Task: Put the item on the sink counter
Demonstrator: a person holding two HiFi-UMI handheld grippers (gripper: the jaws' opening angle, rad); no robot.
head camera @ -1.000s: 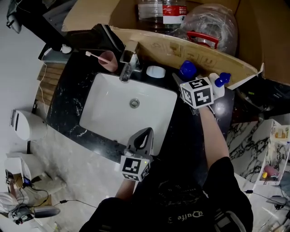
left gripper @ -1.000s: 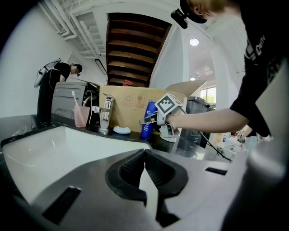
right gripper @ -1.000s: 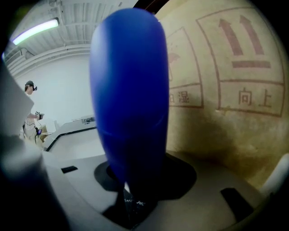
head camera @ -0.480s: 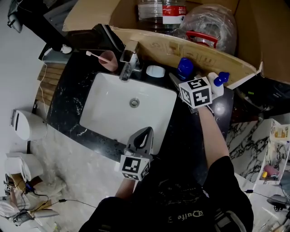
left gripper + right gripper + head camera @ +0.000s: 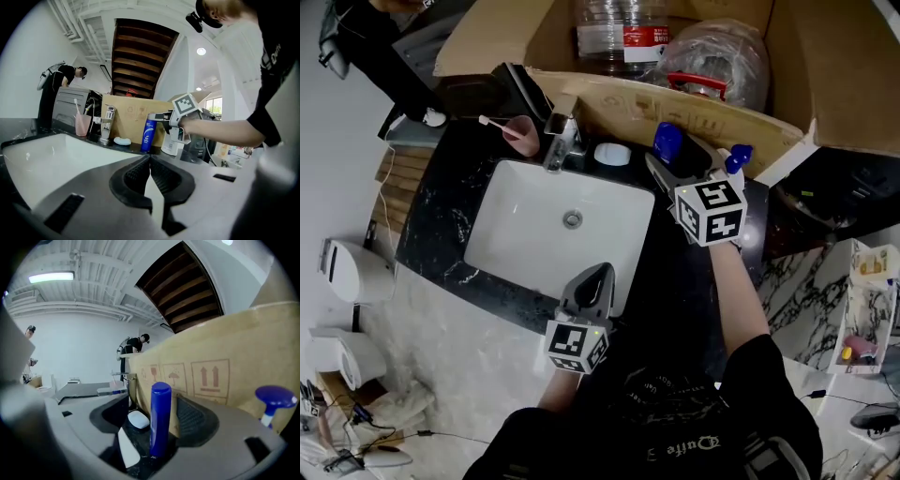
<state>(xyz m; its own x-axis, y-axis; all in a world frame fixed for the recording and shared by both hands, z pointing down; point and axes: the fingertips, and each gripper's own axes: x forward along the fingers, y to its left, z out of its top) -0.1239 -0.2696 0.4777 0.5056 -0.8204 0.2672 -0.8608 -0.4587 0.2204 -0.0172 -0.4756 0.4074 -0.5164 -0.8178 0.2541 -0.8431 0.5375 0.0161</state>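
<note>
A blue bottle point(image 5: 667, 142) stands upright on the black sink counter point(image 5: 441, 197), behind the basin and against the cardboard box. My right gripper point(image 5: 680, 157) is open. Its jaws have just been opening and now sit either side of the bottle point(image 5: 160, 420) with a gap to each pad. The right gripper view shows my right gripper point(image 5: 153, 425) framing the bottle from behind. My left gripper point(image 5: 600, 272) hovers shut and empty over the basin's near rim. In the left gripper view its jaws meet point(image 5: 149, 161), with the blue bottle point(image 5: 149, 136) beyond them.
The white basin point(image 5: 562, 234) fills the counter's middle. Behind it stand a faucet point(image 5: 560, 136), a pink cup with a toothbrush point(image 5: 521, 131) and a white soap point(image 5: 611, 154). A white pump bottle point(image 5: 733, 159) stands right of the blue one. The cardboard box point(image 5: 694, 103) walls the back.
The right gripper's jaws have spread apart and let go of the blue bottle, which stays standing on the counter. The left gripper has kept its place.
</note>
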